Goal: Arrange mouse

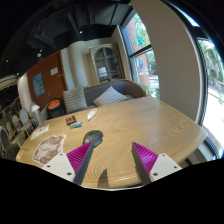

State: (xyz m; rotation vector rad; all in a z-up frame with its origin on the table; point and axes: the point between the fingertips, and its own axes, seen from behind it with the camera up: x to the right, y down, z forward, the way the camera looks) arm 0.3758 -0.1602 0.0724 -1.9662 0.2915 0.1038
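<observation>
Just ahead, the hand-held gripper [112,160] hovers over a round light-wooden table [140,125] with its two fingers spread wide apart, their magenta pads [79,155] facing each other and nothing held between them. Beyond the left finger, a small dark grey rounded object [93,137], apparently the mouse, lies on the table surface, apart from both fingers. Farther off, near the table's far edge, sit a small reddish item [74,124] and a small dark item [88,114]; what they are is too small to tell. Off to the left side lies a flat patterned sheet [48,150] with a pale card [40,130] beyond it. Behind the table stands a grey sofa with cushions [105,96], and large windows [140,55] show greenery outside.
</observation>
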